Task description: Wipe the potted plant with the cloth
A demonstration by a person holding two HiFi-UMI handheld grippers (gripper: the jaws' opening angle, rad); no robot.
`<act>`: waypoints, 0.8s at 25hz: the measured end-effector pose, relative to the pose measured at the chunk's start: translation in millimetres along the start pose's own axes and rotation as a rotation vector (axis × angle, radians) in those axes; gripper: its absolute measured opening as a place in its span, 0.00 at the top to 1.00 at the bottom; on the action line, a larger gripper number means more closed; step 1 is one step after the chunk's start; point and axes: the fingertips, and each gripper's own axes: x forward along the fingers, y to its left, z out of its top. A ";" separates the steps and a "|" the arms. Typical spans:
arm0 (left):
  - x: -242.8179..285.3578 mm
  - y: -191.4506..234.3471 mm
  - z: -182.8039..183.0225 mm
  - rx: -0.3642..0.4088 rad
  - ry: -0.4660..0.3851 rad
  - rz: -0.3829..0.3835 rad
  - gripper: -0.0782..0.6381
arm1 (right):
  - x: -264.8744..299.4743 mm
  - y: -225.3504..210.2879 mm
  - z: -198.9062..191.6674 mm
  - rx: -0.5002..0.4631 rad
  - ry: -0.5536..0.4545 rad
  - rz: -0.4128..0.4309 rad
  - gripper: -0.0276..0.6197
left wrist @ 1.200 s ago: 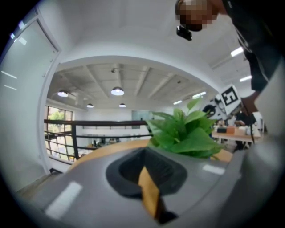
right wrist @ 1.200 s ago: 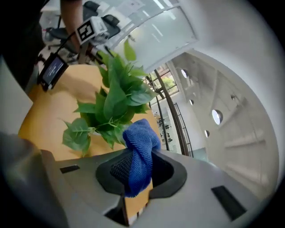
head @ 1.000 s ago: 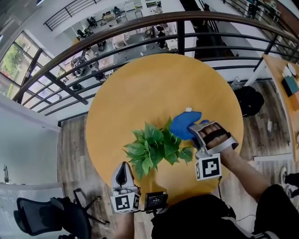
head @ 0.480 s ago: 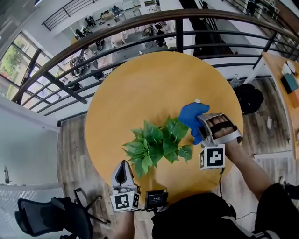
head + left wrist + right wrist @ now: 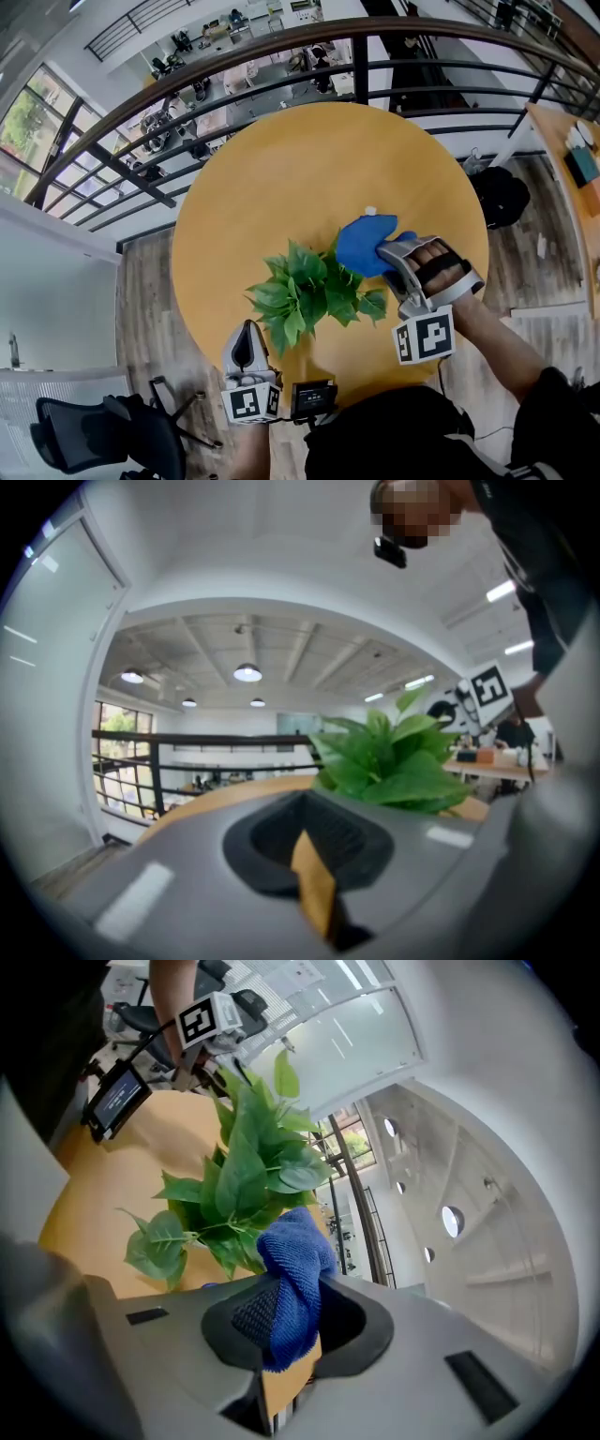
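Observation:
A leafy green potted plant (image 5: 314, 295) stands near the front of the round wooden table (image 5: 309, 159). My right gripper (image 5: 386, 255) is shut on a blue cloth (image 5: 364, 246), and the cloth lies against the plant's upper right leaves. In the right gripper view the cloth (image 5: 291, 1288) is bunched between the jaws, with the plant (image 5: 244, 1176) just beyond. My left gripper (image 5: 247, 339) sits shut at the plant's lower left, holding nothing. The left gripper view shows the plant (image 5: 394, 761) past that gripper (image 5: 314, 892). The pot is hidden under the leaves.
A black metal railing (image 5: 281, 56) curves round the table's far side, with a lower floor beyond it. A small black device with a screen (image 5: 312, 401) sits at the table's near edge. A black chair (image 5: 94, 431) stands at the lower left and a black bag (image 5: 502, 202) lies on the floor to the right.
My right gripper with the cloth swung out to the right of the plant, then came back left onto the upper right leaves. The left gripper has stayed still.

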 end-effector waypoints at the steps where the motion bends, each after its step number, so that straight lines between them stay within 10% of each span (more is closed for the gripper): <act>1: -0.4 -0.3 0.1 0.001 0.000 -0.001 0.89 | 3.7 8.3 1.5 -0.030 0.006 0.014 0.84; 20: -1.3 -3.3 2.4 0.008 -0.008 -0.005 0.89 | 10.1 7.4 -82.7 0.006 0.235 -0.017 0.84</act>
